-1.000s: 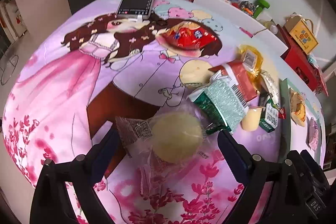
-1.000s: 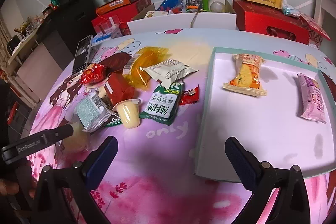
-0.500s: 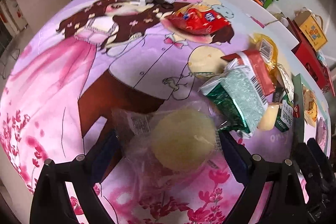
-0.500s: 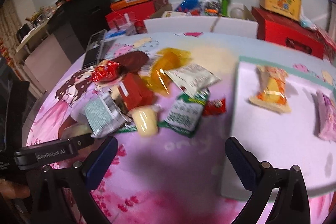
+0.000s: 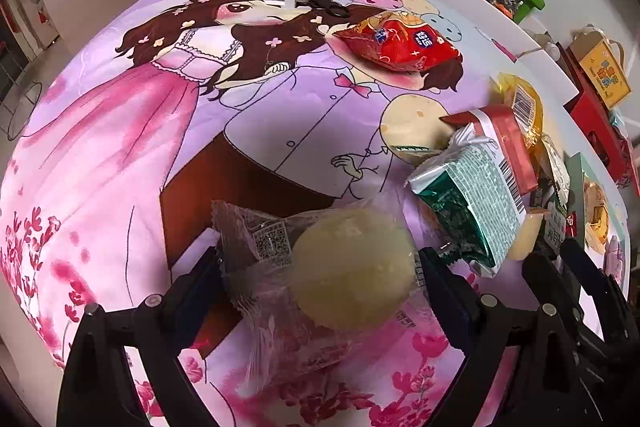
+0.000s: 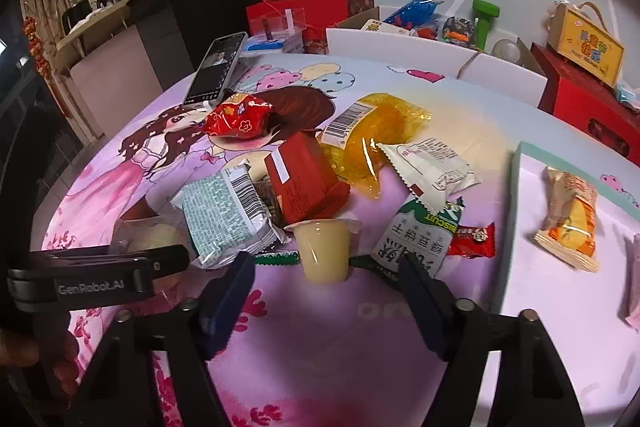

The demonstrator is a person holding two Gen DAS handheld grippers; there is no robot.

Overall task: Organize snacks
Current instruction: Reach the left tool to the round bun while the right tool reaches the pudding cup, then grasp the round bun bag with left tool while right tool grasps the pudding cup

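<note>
My left gripper [image 5: 318, 263] is open, its jaws on either side of a pale round bun in a clear wrapper [image 5: 352, 271] that lies on the printed tablecloth. My right gripper [image 6: 326, 281] is open around a small yellow jelly cup [image 6: 324, 247]. A pile of snacks lies behind it: a green-silver packet [image 6: 222, 215], a red box [image 6: 304, 183], an orange-yellow bag [image 6: 372, 143], a white packet [image 6: 432, 167], a green-white biscuit pack [image 6: 420, 243] and a red puffed bag [image 6: 238, 117]. The white tray [image 6: 532, 291] holds an orange snack [image 6: 572, 223].
A phone [image 6: 216, 71] lies at the table's far left. Red boxes [image 6: 312, 9], a yellow carton [image 6: 584, 47] and toys stand behind the table. The left gripper's arm [image 6: 96, 277] crosses the right wrist view at lower left.
Both grippers moved forward and down. The bun now sits between the left jaws, and the right gripper swung left from the tray to the jelly cup.
</note>
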